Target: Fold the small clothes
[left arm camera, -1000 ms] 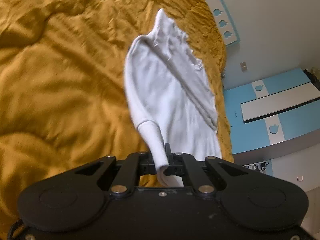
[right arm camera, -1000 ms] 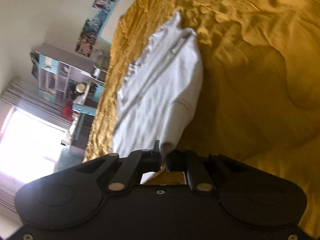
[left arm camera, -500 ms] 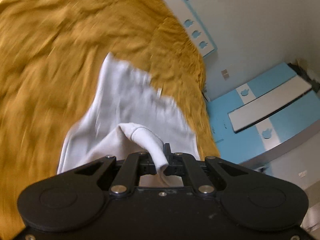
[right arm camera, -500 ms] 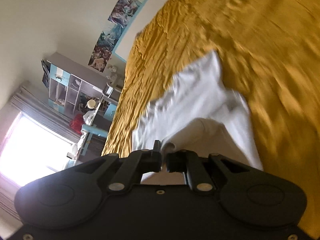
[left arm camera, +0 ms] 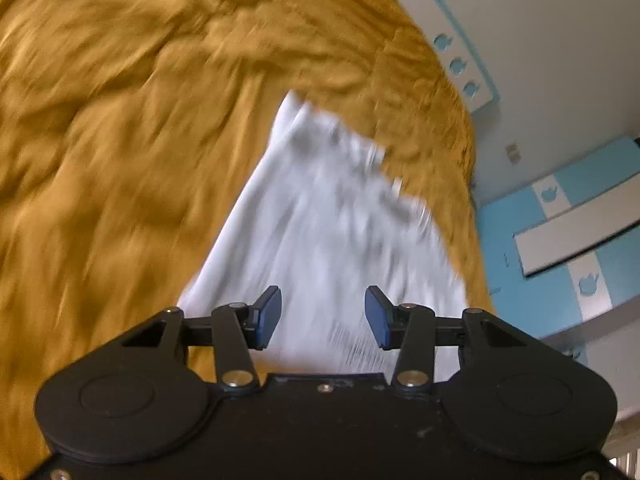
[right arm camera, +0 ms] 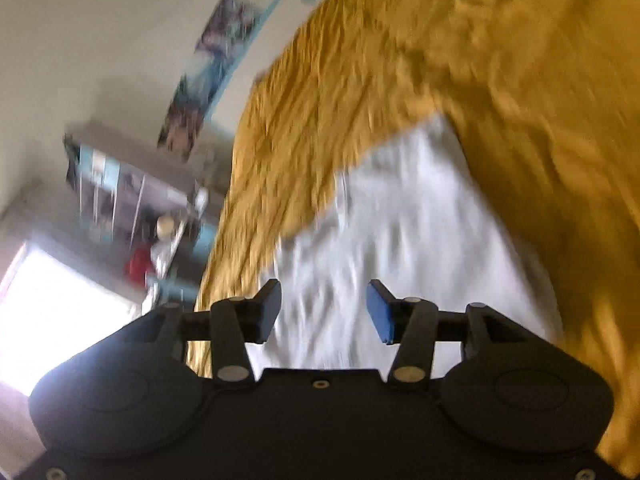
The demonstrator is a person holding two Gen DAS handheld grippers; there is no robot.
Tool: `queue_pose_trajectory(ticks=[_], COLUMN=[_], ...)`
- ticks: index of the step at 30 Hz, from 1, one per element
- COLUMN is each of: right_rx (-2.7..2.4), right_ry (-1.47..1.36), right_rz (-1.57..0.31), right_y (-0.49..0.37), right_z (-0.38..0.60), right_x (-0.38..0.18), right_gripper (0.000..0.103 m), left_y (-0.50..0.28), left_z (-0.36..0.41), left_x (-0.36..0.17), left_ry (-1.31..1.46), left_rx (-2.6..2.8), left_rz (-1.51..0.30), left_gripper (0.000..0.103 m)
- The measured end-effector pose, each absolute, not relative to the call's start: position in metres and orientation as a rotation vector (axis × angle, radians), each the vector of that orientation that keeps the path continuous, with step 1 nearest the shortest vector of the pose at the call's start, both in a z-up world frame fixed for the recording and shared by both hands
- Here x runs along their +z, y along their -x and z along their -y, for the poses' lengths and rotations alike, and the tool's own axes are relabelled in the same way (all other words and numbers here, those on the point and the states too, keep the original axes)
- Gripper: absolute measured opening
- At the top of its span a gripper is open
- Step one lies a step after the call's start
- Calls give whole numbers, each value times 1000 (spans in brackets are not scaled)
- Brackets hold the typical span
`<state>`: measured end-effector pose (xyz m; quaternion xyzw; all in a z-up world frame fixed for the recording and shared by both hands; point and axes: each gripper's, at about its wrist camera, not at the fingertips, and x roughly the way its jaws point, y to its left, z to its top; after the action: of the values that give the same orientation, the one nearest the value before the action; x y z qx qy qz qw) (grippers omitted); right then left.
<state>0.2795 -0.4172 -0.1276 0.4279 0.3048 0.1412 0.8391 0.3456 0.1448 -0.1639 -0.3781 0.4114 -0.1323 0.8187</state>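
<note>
Both claws, left gripper (left arm camera: 323, 317) and right gripper (right arm camera: 324, 312), just sprang apart, gripping nothing | white garment (left arm camera: 332, 236) lies doubled on mustard bedspread (left arm camera: 120, 120) | seemingly one fold done, blur hides edges; further folds remain

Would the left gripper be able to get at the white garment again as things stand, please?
Probably yes: the left gripper is open, its jaws having just opened, and the white garment lies right ahead on the mustard bedspread, with nothing between.
</note>
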Motion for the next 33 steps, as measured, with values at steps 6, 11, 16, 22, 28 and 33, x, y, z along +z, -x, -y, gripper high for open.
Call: queue_pose_trajectory(ticks=[6, 11, 16, 22, 28, 33], right_rx=[209, 143, 108, 62, 31, -20], right_ry=[-926, -1005, -1051, -1077, -1043, -904], right_rz=[-780, -748, -679, -638, -629, -657], right_y=[-233, -231, -243, -265, -272, -275], right_z=[412, 417, 423, 424, 420, 410], right_x=[-171, -192, -198, -202, -200, -185], right_gripper=[50, 48, 48, 49, 21, 6], left_y=[-317, -321, -335, -362, -369, -367], left_z=[-139, -144, -148, -138, -137, -135], left_x=[-217, -242, -244, -241, -238, -221], left_ry=[981, 1111, 1155, 1078, 1063, 1015], left_rx=[-230, -205, -186, -193, -170, -166], left_rz=[-939, -851, -804, -823, -843, -834], left_gripper=[45, 46, 46, 44, 15, 6])
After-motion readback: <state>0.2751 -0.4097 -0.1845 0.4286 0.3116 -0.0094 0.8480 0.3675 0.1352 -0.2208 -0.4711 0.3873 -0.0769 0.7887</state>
